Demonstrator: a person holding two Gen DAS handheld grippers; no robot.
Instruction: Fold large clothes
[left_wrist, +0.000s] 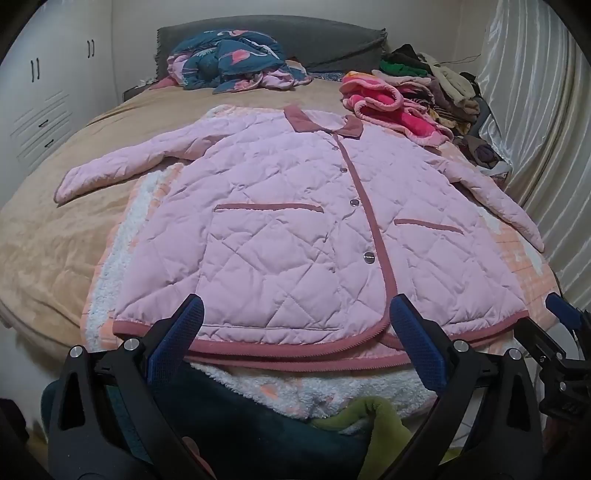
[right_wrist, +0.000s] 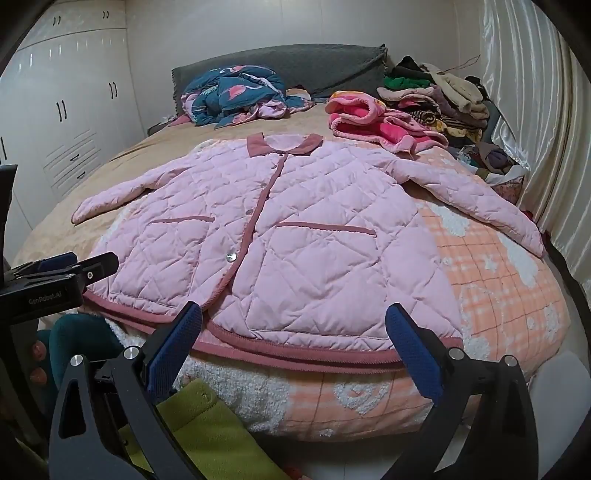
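Note:
A pink quilted jacket (left_wrist: 280, 221) (right_wrist: 295, 236) with darker pink trim and collar lies flat and buttoned, front up, on a peach checked fleece blanket (right_wrist: 491, 280) over the bed. Both sleeves are spread out to the sides. My left gripper (left_wrist: 295, 321) hovers open just in front of the jacket's lower hem, left of the button line, with nothing between its blue pads. My right gripper (right_wrist: 293, 325) is open too, over the hem on the jacket's right half, and holds nothing. The left gripper (right_wrist: 62, 273) also shows at the left edge of the right wrist view.
A tan bedspread (left_wrist: 55, 229) covers the bed. A crumpled blue and pink duvet (left_wrist: 229, 59) lies by the grey headboard (left_wrist: 325, 33). A bright pink fleece garment (left_wrist: 388, 107) and a clothes pile (left_wrist: 443, 85) sit at the back right by the curtain (left_wrist: 535, 110). White wardrobes (right_wrist: 66, 103) stand left.

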